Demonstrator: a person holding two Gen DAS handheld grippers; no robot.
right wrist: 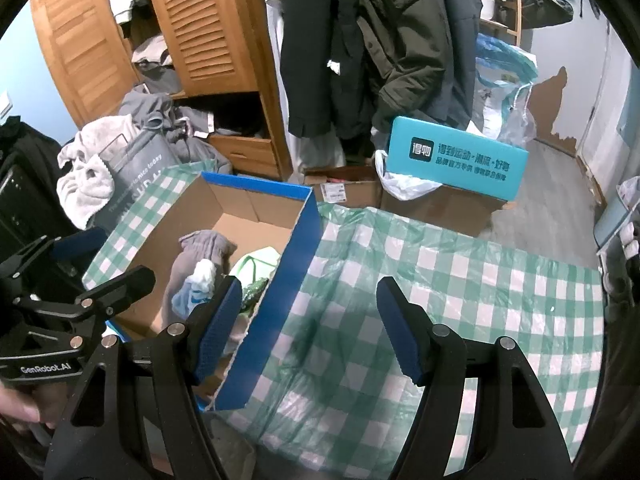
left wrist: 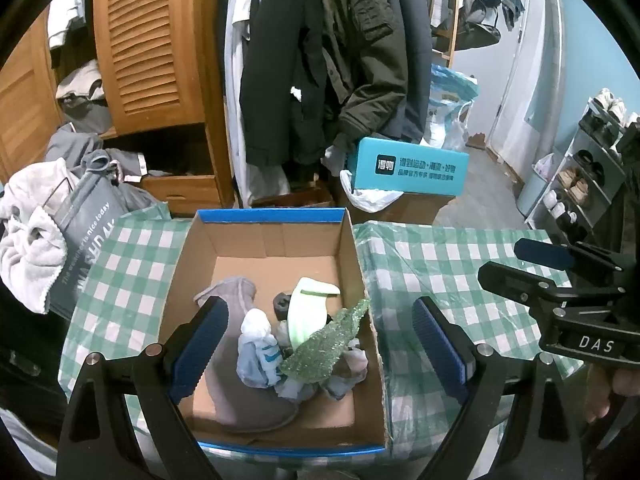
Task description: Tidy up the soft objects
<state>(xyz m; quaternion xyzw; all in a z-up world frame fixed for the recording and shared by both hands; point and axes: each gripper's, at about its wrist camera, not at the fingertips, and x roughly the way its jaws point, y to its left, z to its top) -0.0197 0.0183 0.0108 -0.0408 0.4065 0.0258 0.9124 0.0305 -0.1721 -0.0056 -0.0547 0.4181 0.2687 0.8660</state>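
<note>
With both the left claw [left wrist: 318, 346] and right claw [right wrist: 310, 330] spread empty, a careless dip (box [left wrist: 362, 276] walls are thin) could snag the tree [left wrist: 324, 350] and tip it out.

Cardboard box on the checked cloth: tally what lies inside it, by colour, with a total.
In the cardboard box:
Grey: 1, the grey cloth piece
White and light blue: 1, the bundle
Pale green: 1, the curved piece
Glittery green: 1, the little tree
Black: 1, a small item, partly hidden
Total: 5; more light scraps under the tree cannot be told apart.
</note>
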